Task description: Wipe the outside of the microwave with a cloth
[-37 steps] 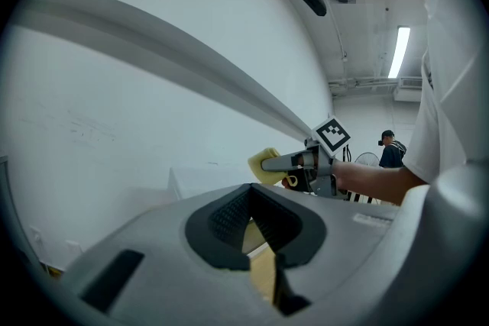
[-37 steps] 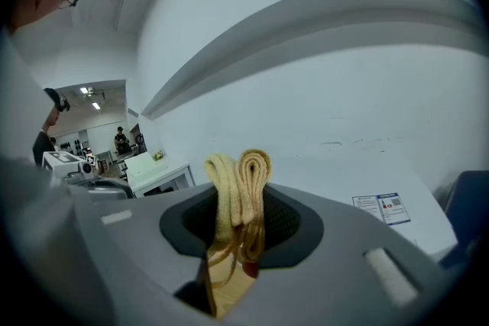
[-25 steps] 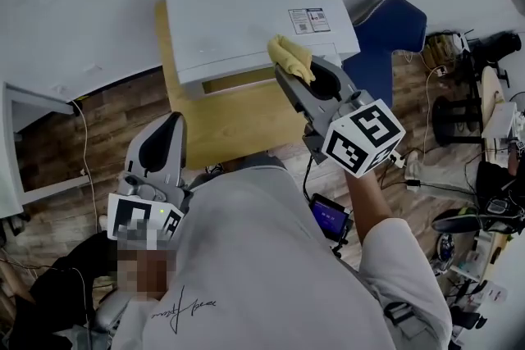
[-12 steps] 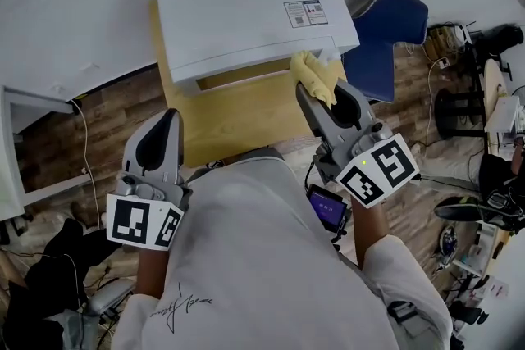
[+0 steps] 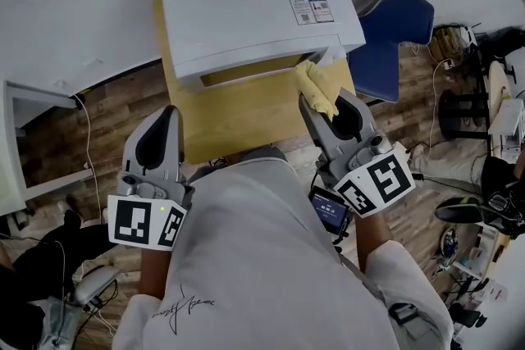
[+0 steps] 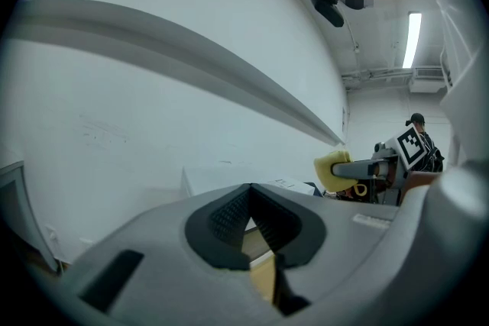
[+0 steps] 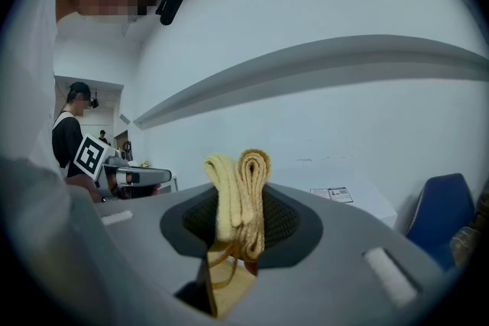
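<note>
On the left of the head view, the left gripper (image 5: 170, 111) hung low beside the person's body, over the wood floor (image 5: 74, 135) and just off the left edge of the yellow table (image 5: 238, 115). Its own view showed the left gripper (image 6: 250, 191) with the two dark pads met at their tips and nothing between them; it pointed toward the white wall (image 6: 153, 111).

On the table, toward its back, stood the white microwave (image 5: 246, 4), seen from above, with a printed label (image 5: 312, 10) near the right edge of its top. The table's bare front part lay between the two grippers.

To the right, the right gripper (image 5: 316, 100) reached up to the microwave's front right corner. Its jaws were clamped on a folded yellow cloth (image 5: 314, 82), which stuck out past the tips and lay at the lower front edge of that corner; whether it pressed on the casing could not be told. In the right gripper view, the cloth (image 7: 243, 172) stood upright in two thick folds between the pads of the right gripper (image 7: 238, 202).

Farther right, a blue chair (image 5: 390, 33) stood beside the table.
</note>
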